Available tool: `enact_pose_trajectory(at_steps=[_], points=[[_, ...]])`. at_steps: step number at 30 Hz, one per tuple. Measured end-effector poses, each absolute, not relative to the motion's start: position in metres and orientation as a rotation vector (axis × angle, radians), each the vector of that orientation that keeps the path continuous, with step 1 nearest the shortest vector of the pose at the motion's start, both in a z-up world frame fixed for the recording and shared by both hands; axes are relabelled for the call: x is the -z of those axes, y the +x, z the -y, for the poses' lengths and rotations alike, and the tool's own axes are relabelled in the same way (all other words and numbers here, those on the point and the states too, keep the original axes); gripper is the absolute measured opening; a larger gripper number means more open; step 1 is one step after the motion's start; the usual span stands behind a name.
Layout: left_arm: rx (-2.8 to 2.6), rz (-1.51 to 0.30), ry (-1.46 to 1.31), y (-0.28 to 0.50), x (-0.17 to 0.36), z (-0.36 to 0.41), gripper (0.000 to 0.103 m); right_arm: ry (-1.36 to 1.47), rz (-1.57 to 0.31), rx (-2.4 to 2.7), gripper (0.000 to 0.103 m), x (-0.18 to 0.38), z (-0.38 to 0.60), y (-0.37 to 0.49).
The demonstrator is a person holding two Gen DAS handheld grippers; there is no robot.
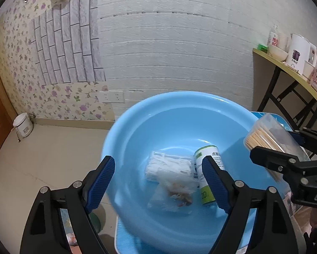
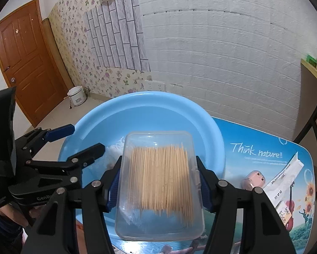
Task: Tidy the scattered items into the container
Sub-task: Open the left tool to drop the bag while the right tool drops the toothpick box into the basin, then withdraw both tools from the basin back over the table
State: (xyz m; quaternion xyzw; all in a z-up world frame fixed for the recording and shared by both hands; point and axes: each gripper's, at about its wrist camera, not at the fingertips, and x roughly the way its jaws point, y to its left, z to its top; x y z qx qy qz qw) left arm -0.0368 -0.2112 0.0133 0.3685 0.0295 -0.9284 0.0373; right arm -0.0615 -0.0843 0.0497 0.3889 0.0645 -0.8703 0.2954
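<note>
I see a round, glossy blue plastic basin (image 1: pixel 137 131) holding a crinkled clear bag of white cotton items (image 1: pixel 169 167), a second clear bag with brownish bits (image 1: pixel 175 196), and a small cylindrical can with a green-and-white label (image 1: pixel 207 169) lying on its side. My left hand-held gripper (image 1: pixel 158 182) hangs spread wide over the basin, nothing between its ribbed blue pads. My right hand-held gripper (image 2: pixel 158 182) pinches a clear, rounded rectangular plastic box of wooden toothpicks (image 2: pixel 160 182) by its long sides, above the basin's near rim. To the right, on the surface (image 2: pixel 253 135), a glossy sheet printed with a nature scene, lie a small pink item (image 2: pixel 253 181) and a flat white sachet (image 2: pixel 285 175). Behind are a white brick-textured wall, floral wallpaper and a brown wooden door (image 2: pixel 25 63).
</note>
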Motion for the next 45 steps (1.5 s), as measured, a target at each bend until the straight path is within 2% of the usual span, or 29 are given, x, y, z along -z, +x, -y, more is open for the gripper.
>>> enact_pose_trajectory(at_steps=[13,15,17,31,45], points=[[2.844,-0.109,1.095,-0.021,-0.019,0.223,0.083,1.042,-0.259,2.272,0.063,-0.037,0.109,-0.073],[2.848,-0.113,1.092,-0.02,-0.019,0.224,0.083,1.034,-0.225,2.28,0.073,-0.038,0.103,-0.075],[2.847,-0.111,1.092,-0.02,-0.02,0.223,0.083,1.019,-0.203,2.286,0.077,-0.042,0.099,-0.074],[2.881,-0.099,1.088,-0.013,-0.031,0.194,0.083,1.019,-0.098,2.348,0.077,-0.05,0.056,-0.069],[2.986,-0.037,1.079,0.0,-0.047,0.121,0.085,1.048,-0.054,2.472,0.077,-0.05,-0.033,-0.052]])
